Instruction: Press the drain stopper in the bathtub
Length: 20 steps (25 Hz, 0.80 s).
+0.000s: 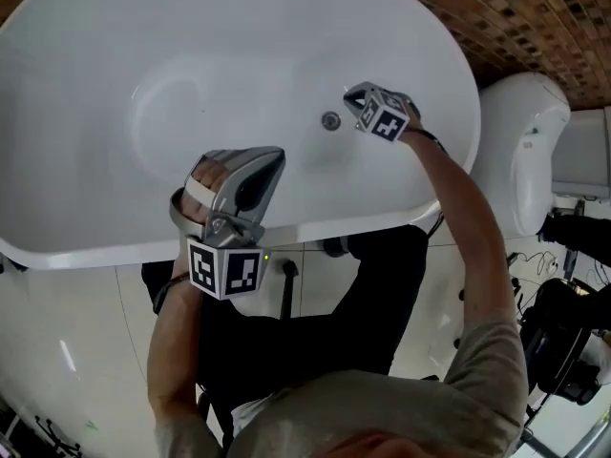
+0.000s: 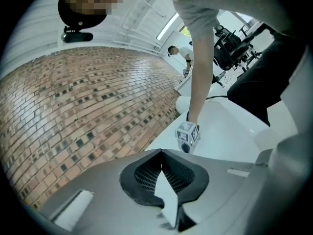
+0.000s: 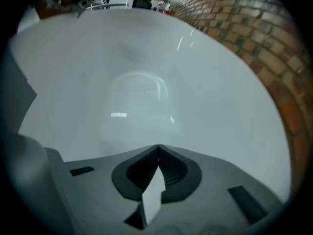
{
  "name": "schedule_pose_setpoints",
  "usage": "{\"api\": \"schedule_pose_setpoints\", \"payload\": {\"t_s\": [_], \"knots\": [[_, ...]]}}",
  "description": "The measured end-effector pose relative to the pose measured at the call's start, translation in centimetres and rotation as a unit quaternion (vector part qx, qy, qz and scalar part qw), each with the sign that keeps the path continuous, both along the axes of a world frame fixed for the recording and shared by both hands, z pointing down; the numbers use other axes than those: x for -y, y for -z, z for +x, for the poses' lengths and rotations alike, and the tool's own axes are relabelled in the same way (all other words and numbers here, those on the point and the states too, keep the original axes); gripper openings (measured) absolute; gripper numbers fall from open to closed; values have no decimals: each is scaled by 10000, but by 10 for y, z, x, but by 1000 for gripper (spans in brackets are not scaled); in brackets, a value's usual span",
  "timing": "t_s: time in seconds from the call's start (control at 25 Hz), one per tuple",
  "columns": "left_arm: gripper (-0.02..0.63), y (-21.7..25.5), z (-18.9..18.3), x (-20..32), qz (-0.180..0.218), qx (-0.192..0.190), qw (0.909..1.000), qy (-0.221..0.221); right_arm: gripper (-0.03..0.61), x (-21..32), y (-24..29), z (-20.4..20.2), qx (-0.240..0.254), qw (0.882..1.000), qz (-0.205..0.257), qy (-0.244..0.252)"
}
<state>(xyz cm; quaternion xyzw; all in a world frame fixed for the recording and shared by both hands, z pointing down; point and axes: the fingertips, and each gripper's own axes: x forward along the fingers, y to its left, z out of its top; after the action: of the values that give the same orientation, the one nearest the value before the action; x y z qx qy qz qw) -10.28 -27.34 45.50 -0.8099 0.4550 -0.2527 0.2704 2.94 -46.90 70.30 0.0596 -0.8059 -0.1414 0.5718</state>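
In the head view a white oval bathtub (image 1: pixel 115 246) fills the upper half, and a small round metal drain stopper (image 1: pixel 330 120) sits in its floor at the right end. My right gripper (image 1: pixel 351 95) reaches down into the tub, its tips just up and right of the stopper, jaws shut on nothing. In the right gripper view only the smooth tub wall (image 3: pixel 142 62) lies beyond that gripper (image 3: pixel 158 147); the stopper is hidden there. My left gripper (image 1: pixel 270 158) hovers over the tub's near rim, shut and empty, and its own view (image 2: pixel 161 152) looks toward the right gripper's marker cube (image 2: pixel 188 135).
A white toilet (image 1: pixel 525 151) stands right of the tub. Brick-patterned flooring (image 1: pixel 535 17) runs beyond the tub's far side. Black chair-like equipment and cables (image 1: pixel 573 342) crowd the lower right. The person's dark trousers (image 1: pixel 315 303) press against the tub's near side.
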Motion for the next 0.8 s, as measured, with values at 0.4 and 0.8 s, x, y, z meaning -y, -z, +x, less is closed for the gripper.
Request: {"api": "schedule_pose_setpoints", "payload": {"t_s": [0.4, 0.8], "knots": [[8, 22, -10, -13, 713, 446, 9963, 196, 2, -182, 342, 37, 3924, 9144, 658, -748], [8, 186, 21, -134, 1192, -1544, 9808, -41, 2, -365, 431, 99, 5093, 8403, 1606, -935]]}}
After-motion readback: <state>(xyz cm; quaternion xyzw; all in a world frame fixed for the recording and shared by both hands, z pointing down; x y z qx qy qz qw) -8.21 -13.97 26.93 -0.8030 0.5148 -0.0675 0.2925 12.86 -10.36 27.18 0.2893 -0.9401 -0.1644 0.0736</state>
